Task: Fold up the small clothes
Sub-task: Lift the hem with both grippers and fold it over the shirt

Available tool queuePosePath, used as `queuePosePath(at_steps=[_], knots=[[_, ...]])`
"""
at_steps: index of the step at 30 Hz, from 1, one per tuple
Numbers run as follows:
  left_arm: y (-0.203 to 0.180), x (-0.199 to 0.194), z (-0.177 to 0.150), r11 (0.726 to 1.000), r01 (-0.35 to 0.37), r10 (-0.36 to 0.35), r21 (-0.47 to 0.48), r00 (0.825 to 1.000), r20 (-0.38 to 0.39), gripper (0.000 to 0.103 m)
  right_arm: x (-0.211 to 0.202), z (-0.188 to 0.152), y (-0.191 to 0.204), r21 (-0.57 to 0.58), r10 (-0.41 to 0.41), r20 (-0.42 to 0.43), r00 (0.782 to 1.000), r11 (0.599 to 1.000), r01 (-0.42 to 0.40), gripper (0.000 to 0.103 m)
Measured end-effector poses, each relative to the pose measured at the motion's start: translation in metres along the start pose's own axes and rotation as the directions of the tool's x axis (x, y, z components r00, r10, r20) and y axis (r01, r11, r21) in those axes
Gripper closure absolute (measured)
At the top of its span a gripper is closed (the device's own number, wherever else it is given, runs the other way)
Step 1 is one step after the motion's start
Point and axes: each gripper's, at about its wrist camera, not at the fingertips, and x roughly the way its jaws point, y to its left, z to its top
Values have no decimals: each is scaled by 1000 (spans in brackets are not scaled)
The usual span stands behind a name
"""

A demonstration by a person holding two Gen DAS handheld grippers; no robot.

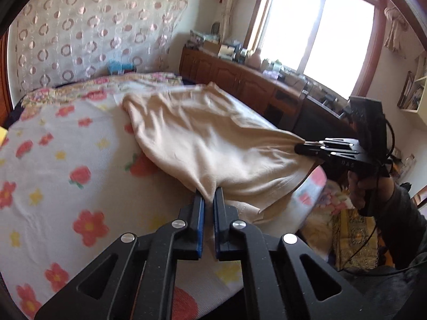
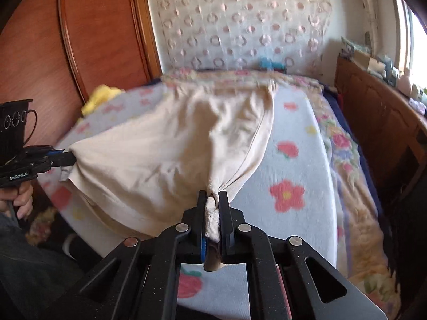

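A cream garment (image 1: pixel 202 138) is stretched over the flowered bedspread (image 1: pixel 66 160), its far end lying on the bed. My left gripper (image 1: pixel 208 194) is shut on its near edge. My right gripper (image 1: pixel 299 146) is shut on another corner, lifted at the right. In the right wrist view the right gripper (image 2: pixel 212 196) pinches a bunched hem of the garment (image 2: pixel 170 144), and the left gripper (image 2: pixel 70 157) holds the left corner. The near edge hangs taut between the two grippers.
A wooden cabinet (image 1: pixel 240 80) with clutter runs under the window (image 1: pixel 315 29) beside the bed. A wooden headboard (image 2: pixel 93 32) and a yellow cloth (image 2: pixel 101 97) are at the left. A patterned curtain (image 2: pixel 240 21) hangs at the far end.
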Motion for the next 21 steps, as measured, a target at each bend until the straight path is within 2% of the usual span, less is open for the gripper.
queuePosePath(at_steps=[7,13,17,21], knots=[[-7,-40,14,1000,8,-8,3,996,84,97,-35,13,6,11,84,73,994,996,-85,97],[1,-52,32,1000,9,-7,-12,990,141,97,-48,18,6,6,90,128,988,996,-92,97],[12,-52,82,1000,-4,0,20,982,188,97,-45,53,1,-25,76,196,978,997,-72,97],[26,-55,153,998,-41,29,41,967,253,97,-41,119,1,-91,26,280,960,996,0,97]])
